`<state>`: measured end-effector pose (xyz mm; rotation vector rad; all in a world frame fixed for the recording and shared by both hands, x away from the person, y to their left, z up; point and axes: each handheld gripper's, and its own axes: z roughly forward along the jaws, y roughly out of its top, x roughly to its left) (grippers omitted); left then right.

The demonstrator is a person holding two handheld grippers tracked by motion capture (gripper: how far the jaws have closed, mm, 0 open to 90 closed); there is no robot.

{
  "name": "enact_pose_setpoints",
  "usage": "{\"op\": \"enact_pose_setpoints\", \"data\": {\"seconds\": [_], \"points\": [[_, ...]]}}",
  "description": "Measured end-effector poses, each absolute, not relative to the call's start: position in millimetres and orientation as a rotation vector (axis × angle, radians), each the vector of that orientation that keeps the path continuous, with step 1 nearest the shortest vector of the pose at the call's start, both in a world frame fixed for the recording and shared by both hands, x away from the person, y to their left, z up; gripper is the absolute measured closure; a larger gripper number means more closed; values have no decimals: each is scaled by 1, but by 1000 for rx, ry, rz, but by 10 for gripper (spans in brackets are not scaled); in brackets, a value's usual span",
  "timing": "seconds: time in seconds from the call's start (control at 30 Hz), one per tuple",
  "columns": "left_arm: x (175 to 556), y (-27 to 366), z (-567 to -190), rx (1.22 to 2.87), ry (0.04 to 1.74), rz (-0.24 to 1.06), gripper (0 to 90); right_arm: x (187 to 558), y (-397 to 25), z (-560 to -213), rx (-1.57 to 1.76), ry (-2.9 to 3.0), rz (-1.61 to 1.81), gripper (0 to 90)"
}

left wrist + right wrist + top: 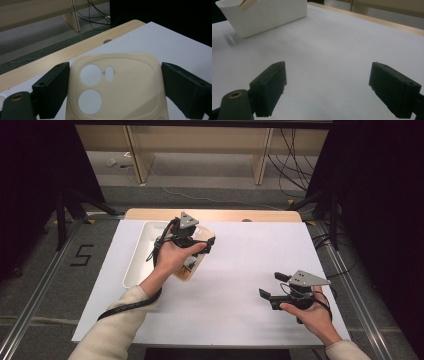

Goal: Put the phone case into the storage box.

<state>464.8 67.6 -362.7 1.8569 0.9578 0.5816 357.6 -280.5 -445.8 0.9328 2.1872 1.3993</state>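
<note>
A beige phone case with round camera cut-outs sits between the jaws of my left gripper, which press on its two sides. In the high view that left gripper holds the phone case over the right rim of a white tray. My right gripper hovers low over the white sheet at the front right. In the right gripper view, the right gripper has its jaws wide apart with nothing between them.
The white tray stands at the back left, and a beige piece pokes over its rim. A white sheet covers the table. A wooden edge runs along the far side. Cables lie on the floor beyond.
</note>
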Motion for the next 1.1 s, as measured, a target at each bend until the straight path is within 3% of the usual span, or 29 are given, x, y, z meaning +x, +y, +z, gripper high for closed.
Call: {"op": "enact_pose_setpoints", "data": {"seconds": [1.1], "points": [[449,114,-356,1769,1029,645,110,358,-280,-446,934,2184,1399,154]]}}
